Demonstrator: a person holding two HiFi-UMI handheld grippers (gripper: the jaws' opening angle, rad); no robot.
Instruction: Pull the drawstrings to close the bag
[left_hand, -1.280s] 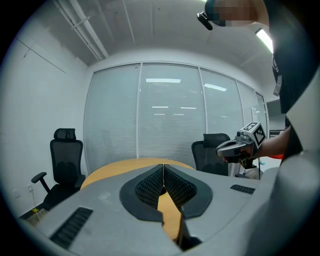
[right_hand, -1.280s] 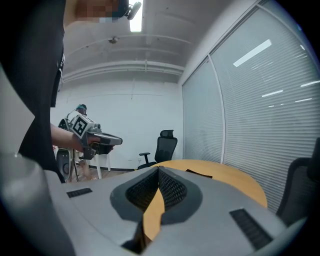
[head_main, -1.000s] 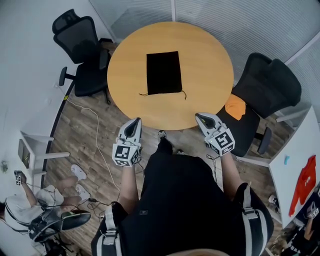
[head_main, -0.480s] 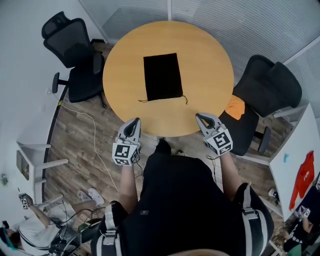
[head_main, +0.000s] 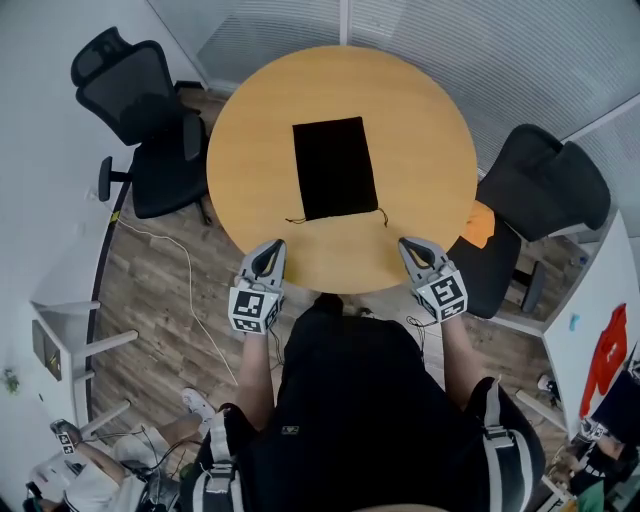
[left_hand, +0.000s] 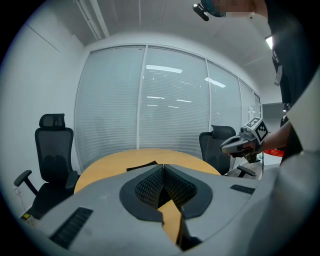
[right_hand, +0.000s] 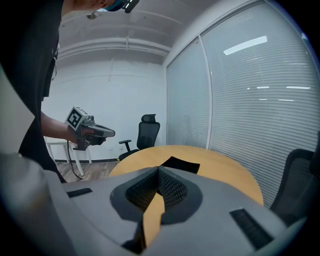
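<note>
A flat black drawstring bag (head_main: 335, 167) lies in the middle of the round wooden table (head_main: 250, 120), its mouth toward me. Thin cord ends stick out at its near corners: a left drawstring (head_main: 294, 220) and a right drawstring (head_main: 383, 215). My left gripper (head_main: 270, 250) hovers at the table's near edge, left of the bag, jaws shut on nothing. My right gripper (head_main: 408, 246) hovers at the near edge on the right, also shut and empty. In the left gripper view the bag (left_hand: 141, 166) shows beyond my closed jaws; in the right gripper view the bag (right_hand: 181, 164) lies ahead.
A black office chair (head_main: 135, 120) stands left of the table. Another black chair (head_main: 540, 190) stands at the right with an orange cloth (head_main: 480, 224) on its seat. A frosted glass wall (head_main: 450, 40) runs behind the table. A cable (head_main: 190, 290) trails over the wooden floor.
The view has closed in on the table, so the bag sits nearer. Both grippers stay shut, now over the table's near edge.
</note>
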